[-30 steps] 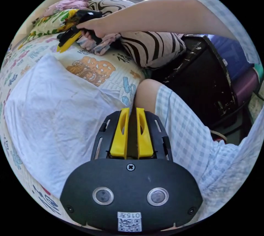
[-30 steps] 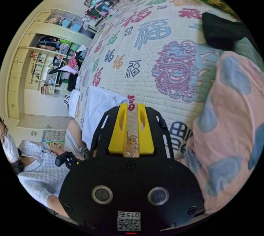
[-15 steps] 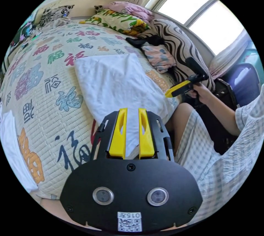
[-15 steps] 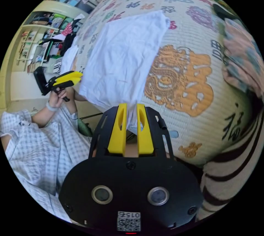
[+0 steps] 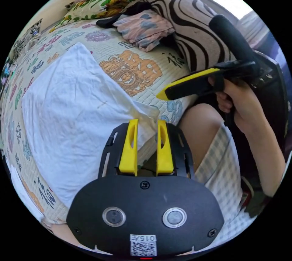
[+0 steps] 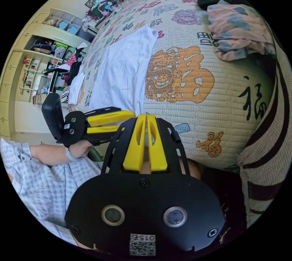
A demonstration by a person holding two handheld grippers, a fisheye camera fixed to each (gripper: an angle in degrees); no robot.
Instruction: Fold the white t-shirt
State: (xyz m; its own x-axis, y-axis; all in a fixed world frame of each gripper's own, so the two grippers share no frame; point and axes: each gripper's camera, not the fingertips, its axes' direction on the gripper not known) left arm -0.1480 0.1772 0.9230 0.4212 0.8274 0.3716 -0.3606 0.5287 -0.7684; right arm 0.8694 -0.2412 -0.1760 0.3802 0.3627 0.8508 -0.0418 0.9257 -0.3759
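The white t-shirt (image 5: 73,103) lies spread flat on the printed quilt (image 5: 133,72) of a bed. In the left gripper view my left gripper (image 5: 147,122) hangs at the shirt's near corner by the bed's edge, jaws apart, and the corner shows in the gap between them. A hand (image 5: 240,103) holds my right gripper (image 5: 162,94) just to the right, over the quilt edge, its jaws together. In the right gripper view my right gripper (image 6: 146,117) is shut with no cloth in it. The left gripper (image 6: 129,120) sits beside it, open, pointing at the shirt (image 6: 121,66).
A striped cushion (image 5: 194,21), a pink and blue garment (image 5: 146,28), a black garment (image 5: 127,12) and a floral pillow (image 5: 91,8) crowd the bed's far side. The person's knee (image 5: 197,124) presses against the bed edge. White folded cloth (image 6: 76,86) lies further along; shelves (image 6: 36,69) line the wall.
Both cameras have swung back toward the shirt's near corner. My left jaws have spread wider. My right jaws have come together, and the two grippers now sit close side by side.
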